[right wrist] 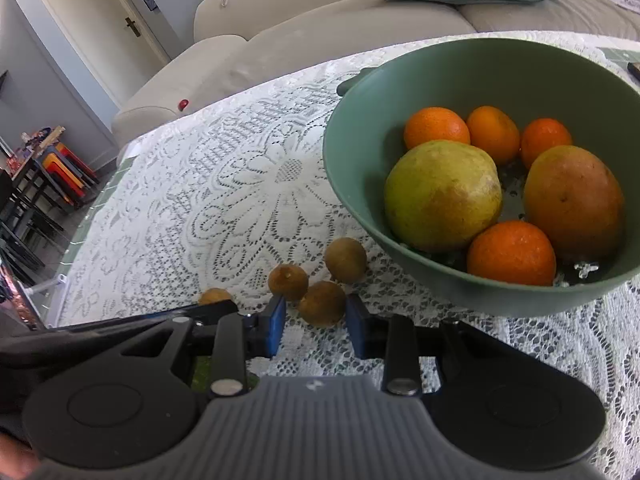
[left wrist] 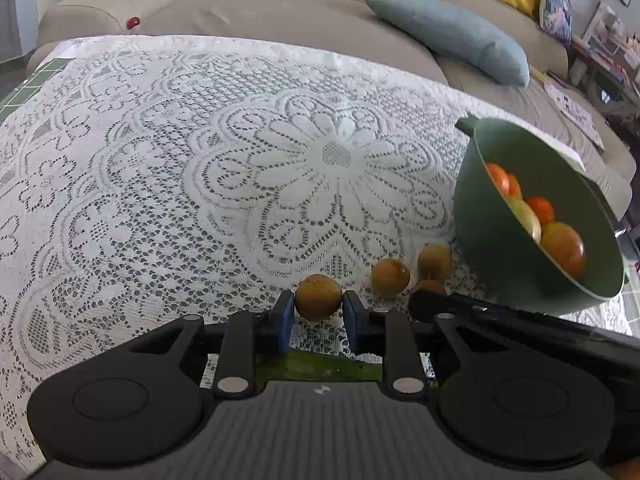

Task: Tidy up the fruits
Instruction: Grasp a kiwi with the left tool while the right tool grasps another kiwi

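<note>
On a lace-covered worktop [left wrist: 160, 160] beside a beige sofa [left wrist: 280, 4], the left gripper [left wrist: 319, 312] pinches a small brown fruit [left wrist: 319, 297] between its blue pads [left wrist: 285, 320], while three more brown fruits [right wrist: 291, 282] lie close together just beside a green bowl [right wrist: 360, 184]. The right gripper [right wrist: 316, 326] sits around one of them [right wrist: 322, 303], its pads either side of the fruit with slight gaps showing, not pressing it. The bowl holds four oranges [right wrist: 511, 253], a yellow-green pear [right wrist: 442, 194] and a reddish mango [right wrist: 574, 200]. A pale blue cushion [left wrist: 452, 36] lies on the sofa
</note>
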A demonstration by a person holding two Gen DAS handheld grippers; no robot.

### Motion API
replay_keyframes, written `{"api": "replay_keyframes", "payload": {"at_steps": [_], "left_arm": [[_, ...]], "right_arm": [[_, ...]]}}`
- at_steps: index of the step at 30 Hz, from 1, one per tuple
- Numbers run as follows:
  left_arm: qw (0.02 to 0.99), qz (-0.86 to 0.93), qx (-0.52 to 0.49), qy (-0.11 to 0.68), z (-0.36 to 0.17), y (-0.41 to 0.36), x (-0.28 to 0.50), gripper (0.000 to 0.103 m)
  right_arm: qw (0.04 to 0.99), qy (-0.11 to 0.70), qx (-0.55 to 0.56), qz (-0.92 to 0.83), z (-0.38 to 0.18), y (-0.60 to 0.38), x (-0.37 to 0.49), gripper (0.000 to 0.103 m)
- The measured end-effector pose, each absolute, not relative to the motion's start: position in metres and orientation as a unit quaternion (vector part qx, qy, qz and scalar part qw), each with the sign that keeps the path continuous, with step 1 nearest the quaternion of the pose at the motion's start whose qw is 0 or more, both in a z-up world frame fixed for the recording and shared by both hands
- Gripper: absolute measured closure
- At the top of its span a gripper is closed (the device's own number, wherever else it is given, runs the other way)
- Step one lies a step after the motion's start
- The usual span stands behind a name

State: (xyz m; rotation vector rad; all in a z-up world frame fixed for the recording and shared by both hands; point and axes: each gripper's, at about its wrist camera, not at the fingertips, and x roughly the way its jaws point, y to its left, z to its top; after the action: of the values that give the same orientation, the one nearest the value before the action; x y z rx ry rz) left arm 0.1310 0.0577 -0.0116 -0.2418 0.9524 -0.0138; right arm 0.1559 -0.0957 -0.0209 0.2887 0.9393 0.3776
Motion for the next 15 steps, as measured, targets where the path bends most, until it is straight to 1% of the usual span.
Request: {"api": "replay_keyframes", "payload": {"at_steps": [4,7,15], "left_arm": [[0.886,-0.007,-0.126,0.447,-0.006,0.062,0.127,0.074],[0.888,-0.005,-0.129,0.441,-0.003,0.065,0.125,0.074],[0.896,-0.009,-0.134,0.422,0.008,0.066,0.118,0.074]], "right_arm": [[0.864,0.452,0.131,0.179,-0.024,-0.09,0.157,0.072],[0.86,0.458,0.131,0.181,-0.026,-0.088,0.158,0.08],[0.865,0.445,0.119,0.202,-0.019,-0.086,0.15,0.08]]}}
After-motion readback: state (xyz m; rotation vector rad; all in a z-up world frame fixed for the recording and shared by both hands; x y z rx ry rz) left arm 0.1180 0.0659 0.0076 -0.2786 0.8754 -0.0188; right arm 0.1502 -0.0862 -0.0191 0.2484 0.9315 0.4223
